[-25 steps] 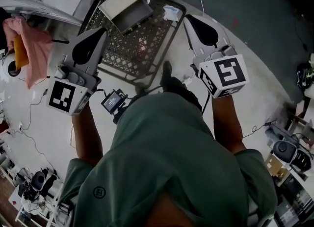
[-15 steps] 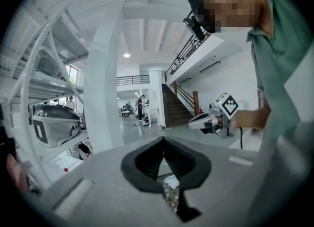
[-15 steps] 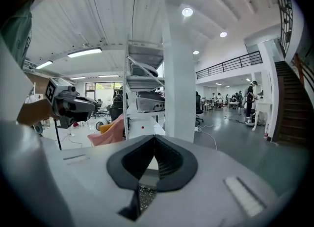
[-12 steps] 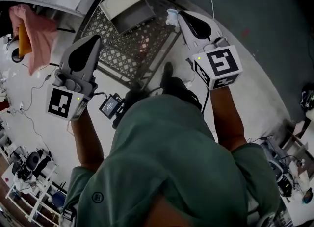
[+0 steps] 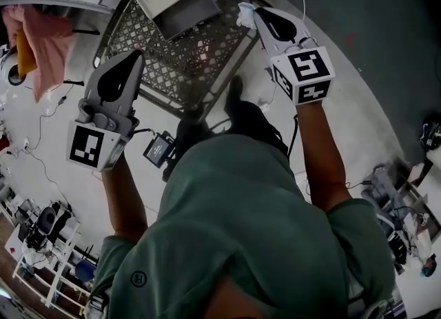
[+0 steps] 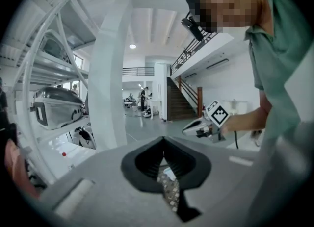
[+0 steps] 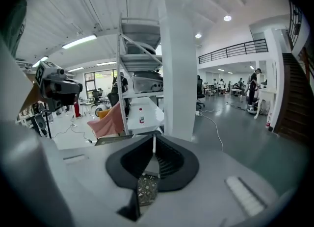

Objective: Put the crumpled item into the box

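Note:
A small crumpled white and pale-blue item point(image 5: 244, 16) sits at the tips of my right gripper point(image 5: 255, 13), over the right rim of a black lattice cart point(image 5: 172, 69). The right jaws are opening by a thin slit, and the item is still caught at their tips. In the right gripper view point(image 7: 154, 141) only a narrow white sliver shows between the pads. A pale open box point(image 5: 180, 1) lies inside the cart, to the left of the item. My left gripper point(image 5: 136, 56) hovers over the cart's left rim with its jaws together and nothing in them point(image 6: 163, 140).
A pink cloth point(image 5: 40, 38) hangs on a white rack at the left. Cables trail over the pale floor. A small black device point(image 5: 159, 149) hangs at the person's waist. A white pillar point(image 7: 179, 59) and shelves stand ahead of the right gripper.
The right gripper has moved forward with the crumpled item, from beside the cart's corner to over its right rim. The left gripper has hardly moved.

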{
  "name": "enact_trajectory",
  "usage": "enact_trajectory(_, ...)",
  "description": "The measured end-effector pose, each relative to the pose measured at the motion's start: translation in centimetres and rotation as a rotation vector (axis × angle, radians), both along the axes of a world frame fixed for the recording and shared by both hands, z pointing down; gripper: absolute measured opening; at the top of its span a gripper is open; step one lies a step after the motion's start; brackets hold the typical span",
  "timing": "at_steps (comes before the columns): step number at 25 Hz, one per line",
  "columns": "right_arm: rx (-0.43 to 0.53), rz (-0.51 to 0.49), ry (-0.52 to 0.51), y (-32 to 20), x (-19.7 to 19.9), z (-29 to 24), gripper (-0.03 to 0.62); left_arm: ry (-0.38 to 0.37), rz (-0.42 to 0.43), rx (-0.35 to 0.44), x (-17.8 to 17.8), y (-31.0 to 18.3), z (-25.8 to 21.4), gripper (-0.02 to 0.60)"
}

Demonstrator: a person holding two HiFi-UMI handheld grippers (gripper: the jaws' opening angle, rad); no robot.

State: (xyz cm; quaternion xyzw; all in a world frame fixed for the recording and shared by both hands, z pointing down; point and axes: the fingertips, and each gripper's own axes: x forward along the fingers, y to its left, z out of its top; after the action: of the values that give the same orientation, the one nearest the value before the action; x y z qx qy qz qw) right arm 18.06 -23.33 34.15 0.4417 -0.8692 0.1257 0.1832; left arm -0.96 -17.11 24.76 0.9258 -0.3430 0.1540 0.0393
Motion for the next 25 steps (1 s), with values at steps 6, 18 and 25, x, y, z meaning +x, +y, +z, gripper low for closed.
enact_trajectory(6, -0.109, 0.032, 0.036, -2.5, -0.1, 7.5, 0.032, 0.018, 0.012, -0.06, -0.5, -2.5, 3.8, 0.003)
enact_trajectory(18, -0.309, 0.093, 0.101, -4.9, 0.7, 21.2, 0.084, 0.023, 0.025, -0.172, -1.5, -4.3, 10.2, 0.005)
enact_trajectory(25, -0.403, 0.122, 0.14, -5.3, 1.8, 27.9, 0.119, 0.018, 0.02, -0.212, -2.1, -4.4, 13.1, 0.005)
